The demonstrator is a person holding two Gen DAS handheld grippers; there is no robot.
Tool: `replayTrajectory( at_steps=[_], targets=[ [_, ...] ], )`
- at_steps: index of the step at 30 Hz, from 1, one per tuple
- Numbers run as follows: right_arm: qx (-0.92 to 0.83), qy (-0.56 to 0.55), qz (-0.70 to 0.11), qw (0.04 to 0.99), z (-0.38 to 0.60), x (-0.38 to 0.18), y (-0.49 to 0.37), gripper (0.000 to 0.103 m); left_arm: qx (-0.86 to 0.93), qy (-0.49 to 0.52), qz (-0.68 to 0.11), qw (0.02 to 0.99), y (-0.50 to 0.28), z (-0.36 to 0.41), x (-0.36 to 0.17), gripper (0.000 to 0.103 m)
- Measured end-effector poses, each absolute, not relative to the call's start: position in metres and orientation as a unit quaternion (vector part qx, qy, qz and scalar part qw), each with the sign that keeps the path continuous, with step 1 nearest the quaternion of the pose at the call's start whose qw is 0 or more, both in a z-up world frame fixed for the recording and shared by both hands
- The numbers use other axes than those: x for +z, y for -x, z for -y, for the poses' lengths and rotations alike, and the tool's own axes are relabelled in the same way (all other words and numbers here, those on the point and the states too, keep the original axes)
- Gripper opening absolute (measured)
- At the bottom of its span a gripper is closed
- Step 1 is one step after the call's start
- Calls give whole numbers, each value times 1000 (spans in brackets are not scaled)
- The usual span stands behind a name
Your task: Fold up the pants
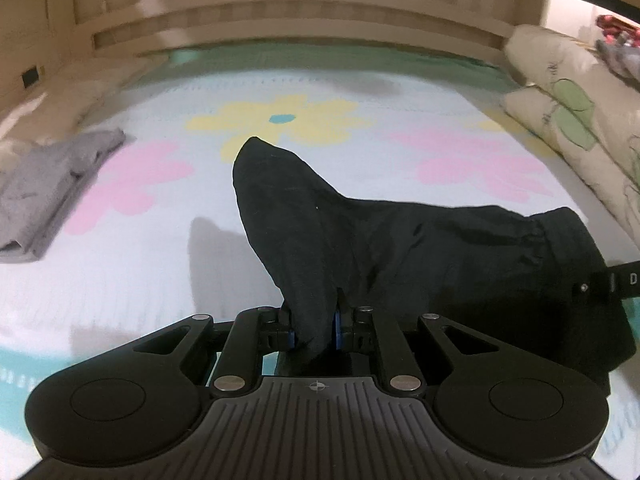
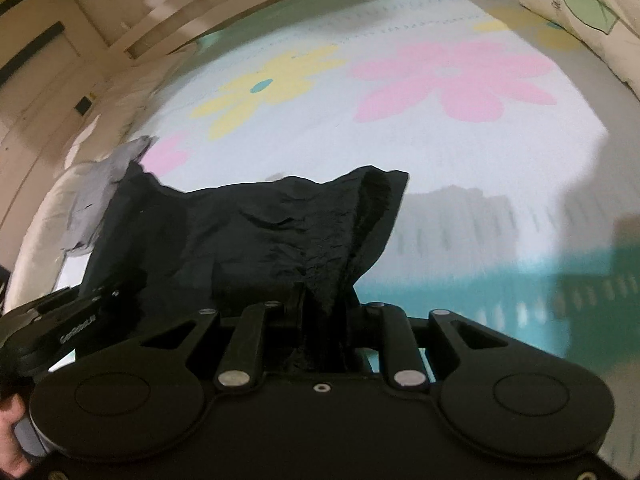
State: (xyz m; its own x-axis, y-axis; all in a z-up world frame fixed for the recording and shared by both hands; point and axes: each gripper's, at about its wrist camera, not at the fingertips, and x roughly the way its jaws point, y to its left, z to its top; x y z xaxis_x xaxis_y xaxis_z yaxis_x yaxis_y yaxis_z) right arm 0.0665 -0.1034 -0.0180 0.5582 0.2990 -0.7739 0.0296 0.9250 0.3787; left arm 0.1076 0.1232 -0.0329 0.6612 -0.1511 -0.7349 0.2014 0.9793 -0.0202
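Black pants [image 1: 400,240] hang stretched between both grippers above a flowered bedspread [image 1: 320,92]. My left gripper [image 1: 314,326] is shut on a bunched leg end of the black cloth, which rises to a peak ahead of it. My right gripper [image 2: 320,320] is shut on the gathered elastic waistband of the black pants [image 2: 260,240]. The right gripper's tip [image 1: 618,280] shows at the right edge of the left wrist view. At the lower left of the right wrist view appear the left gripper [image 2: 60,332] and a hand [image 2: 12,432] holding it.
A folded grey garment [image 1: 52,188] lies on the bed's left side, and the grey garment [image 2: 100,200] shows behind the pants. Pillows with a green leaf print [image 1: 576,112] are stacked at the right. A wooden headboard [image 1: 300,28] closes the far side.
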Motion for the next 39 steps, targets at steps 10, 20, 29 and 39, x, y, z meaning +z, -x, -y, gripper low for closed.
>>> replayTrajectory(
  at_steps=[10, 20, 29, 39],
  targets=[
    [22, -182, -517, 836, 116, -85, -124, 64, -49, -5, -472, 880, -141, -145, -97, 61],
    [31, -227, -436, 870, 128, -48, -87, 77, -32, -19, -387, 921, -90, -139, -32, 60],
    [18, -134, -379, 915, 93, 28, -25, 102, -19, -44, -340, 939, -12, -121, 20, 65],
    [14, -130, -386, 913, 87, 35, 36, 103, 6, -33, -345, 938, 40, -134, 14, 68]
  ],
)
